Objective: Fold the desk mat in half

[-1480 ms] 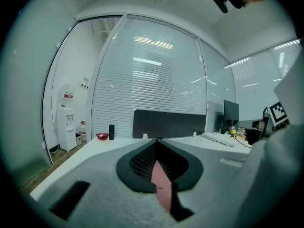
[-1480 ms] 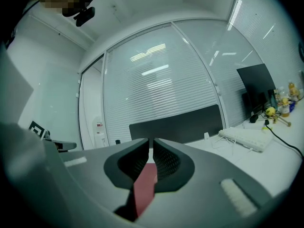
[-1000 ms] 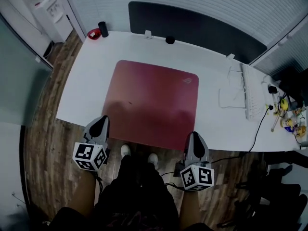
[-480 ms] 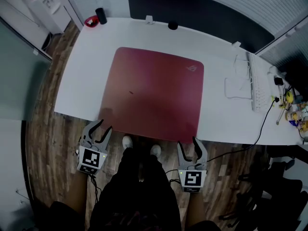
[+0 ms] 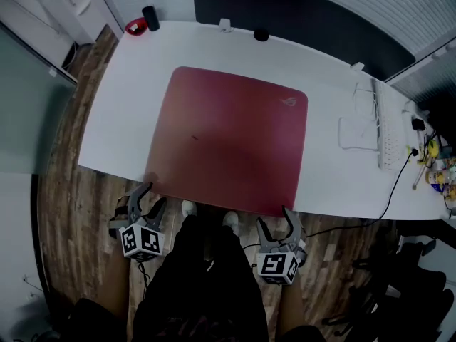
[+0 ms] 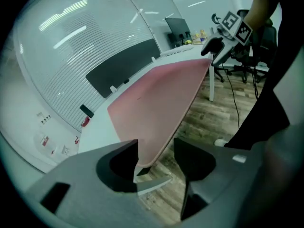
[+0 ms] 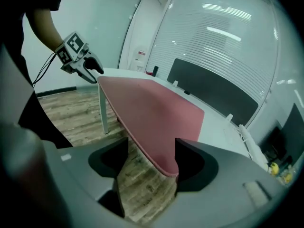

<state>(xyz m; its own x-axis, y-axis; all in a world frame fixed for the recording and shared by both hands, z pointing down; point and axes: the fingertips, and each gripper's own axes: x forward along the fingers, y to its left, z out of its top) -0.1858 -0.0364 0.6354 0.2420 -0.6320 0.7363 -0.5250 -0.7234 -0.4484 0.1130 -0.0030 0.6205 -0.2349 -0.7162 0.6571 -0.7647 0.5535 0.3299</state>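
The red desk mat (image 5: 228, 137) lies flat on the white table (image 5: 128, 98).

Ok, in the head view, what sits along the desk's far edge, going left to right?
Small red object → black cylinder → first white clip → black round knob → second white clip → white keyboard at the right end.

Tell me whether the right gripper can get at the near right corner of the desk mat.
Probably yes. The right gripper has just been opening its jaws, which now stand apart with the near corner of the desk mat lined up between them, not yet gripped. Nothing visible lies in the way.
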